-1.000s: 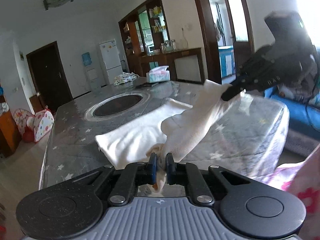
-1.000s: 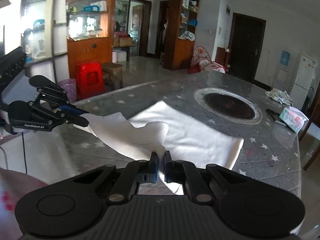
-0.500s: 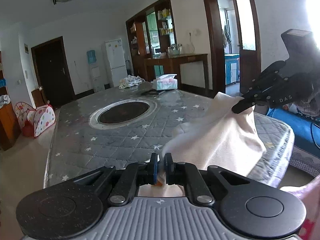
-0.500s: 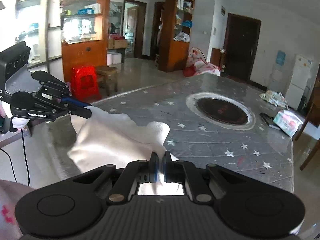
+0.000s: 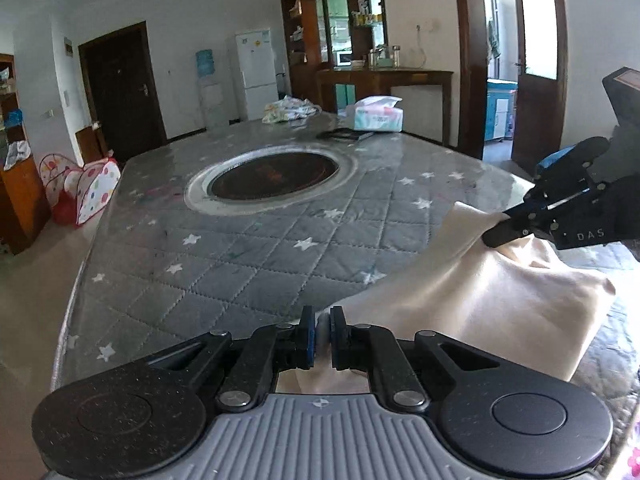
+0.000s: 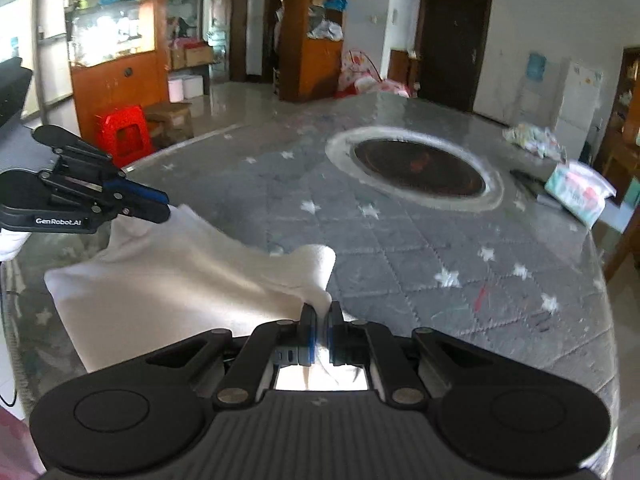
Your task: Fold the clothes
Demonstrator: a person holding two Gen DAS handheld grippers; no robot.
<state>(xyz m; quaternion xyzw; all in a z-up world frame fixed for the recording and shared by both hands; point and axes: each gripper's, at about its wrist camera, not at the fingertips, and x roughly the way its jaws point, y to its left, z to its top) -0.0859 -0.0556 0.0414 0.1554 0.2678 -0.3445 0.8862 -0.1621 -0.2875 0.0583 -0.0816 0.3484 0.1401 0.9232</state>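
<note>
A white cloth lies doubled over near the front edge of a grey star-quilted table. My left gripper is shut on one corner of it, low over the table. At the right of that view my right gripper pinches the other corner, slightly lifted. In the right wrist view the cloth stretches leftward from my right gripper, which is shut on a bunched corner. At the far end of the cloth, my left gripper is clamped on its other corner.
A round dark inset sits in the middle of the table. At the far end are a tissue box, a crumpled patterned bundle and a dark flat item. A red stool stands on the floor beyond the table.
Both grippers have drawn the cloth's held edge back across the table toward the near edge and lower. The cloth, spread toward the inset before, now lies folded over itself.
</note>
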